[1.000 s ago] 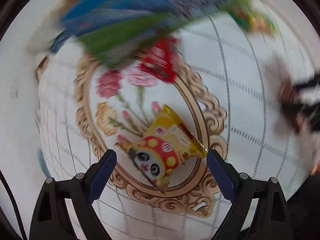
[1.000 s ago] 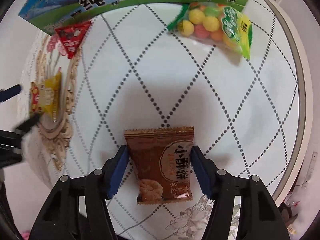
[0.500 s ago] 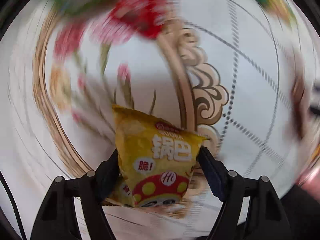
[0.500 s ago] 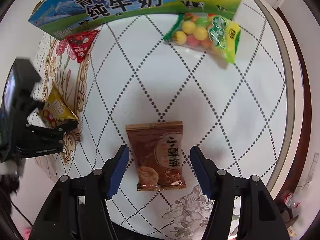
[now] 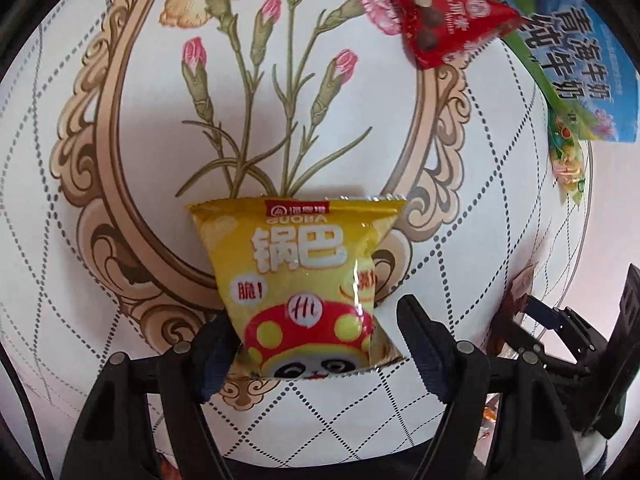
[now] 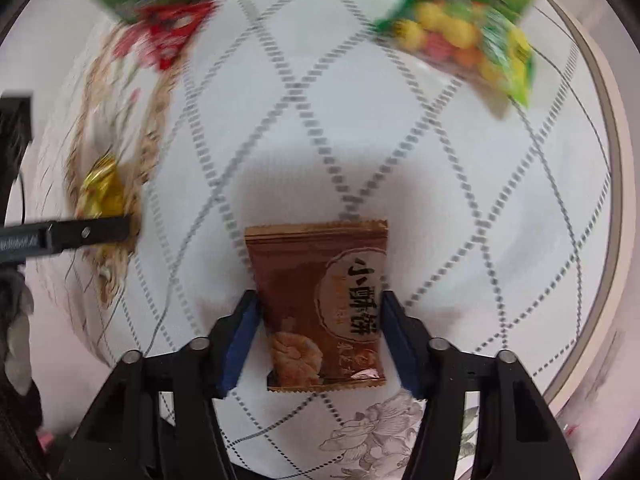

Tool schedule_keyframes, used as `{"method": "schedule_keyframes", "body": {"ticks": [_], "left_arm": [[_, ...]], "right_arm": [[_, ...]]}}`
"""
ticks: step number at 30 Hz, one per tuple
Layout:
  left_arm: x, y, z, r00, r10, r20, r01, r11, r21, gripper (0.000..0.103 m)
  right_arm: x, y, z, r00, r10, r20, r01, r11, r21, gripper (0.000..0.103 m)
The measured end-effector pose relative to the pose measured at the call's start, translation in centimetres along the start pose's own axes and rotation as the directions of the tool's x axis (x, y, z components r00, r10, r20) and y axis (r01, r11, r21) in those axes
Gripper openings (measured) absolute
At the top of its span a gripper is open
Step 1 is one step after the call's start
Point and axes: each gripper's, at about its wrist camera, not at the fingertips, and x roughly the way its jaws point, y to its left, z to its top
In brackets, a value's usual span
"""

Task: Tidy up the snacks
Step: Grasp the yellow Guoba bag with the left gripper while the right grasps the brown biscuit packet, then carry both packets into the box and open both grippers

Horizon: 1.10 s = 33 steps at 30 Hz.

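Left wrist: yellow snack packet (image 5: 304,280) printed with red mushroom-capped panda.

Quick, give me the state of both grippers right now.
Left gripper: open, its jaws either side of the yellow panda-print snack packet.
Right gripper: jaws against the brown biscuit packet; a firm grip cannot be told.

Glossy foil yellow snack packet (image 5: 304,280), matt printed tablecloth (image 5: 472,240), shiny brown wrapper (image 6: 320,304)

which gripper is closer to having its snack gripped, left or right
Right, probably. The right gripper has both pads at the brown biscuit packet's edges. The left gripper straddles the yellow guoba packet, with a gap at its right pad.
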Motion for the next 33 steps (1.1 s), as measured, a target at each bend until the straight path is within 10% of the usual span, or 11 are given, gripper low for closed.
{"method": "schedule_keyframes", "body": {"ticks": [10, 22, 26, 33], "left_arm": [[-4.2, -2.8, -3.4, 0.999, 0.013, 0.039, -0.014, 1.0, 0.025, 0.075], [-3.5, -1.6, 0.0, 0.999, 0.024, 0.037, -0.023, 0.999, -0.028, 0.075], [-2.6, -4.4, -1.2, 0.996, 0.062, 0.069, -0.065, 0.997, 0.046, 0.051], [-4.8, -7.5, -2.0, 0.995, 0.027, 0.096, -0.036, 0.995, 0.089, 0.048]], "right_arm": [[1.6, 1.3, 0.1, 1.0, -0.016, 0.004, 0.016, 1.0, 0.024, 0.064], [5.1, 2.5, 1.8, 0.999, -0.041, 0.009, 0.041, 0.999, -0.001, 0.065], [5.2, 3.1, 1.5, 0.998, -0.056, 0.039, 0.058, 0.998, -0.035, 0.059], [4.0, 3.5, 1.5, 0.996, -0.011, 0.09, 0.012, 1.0, -0.021, 0.059]]}}
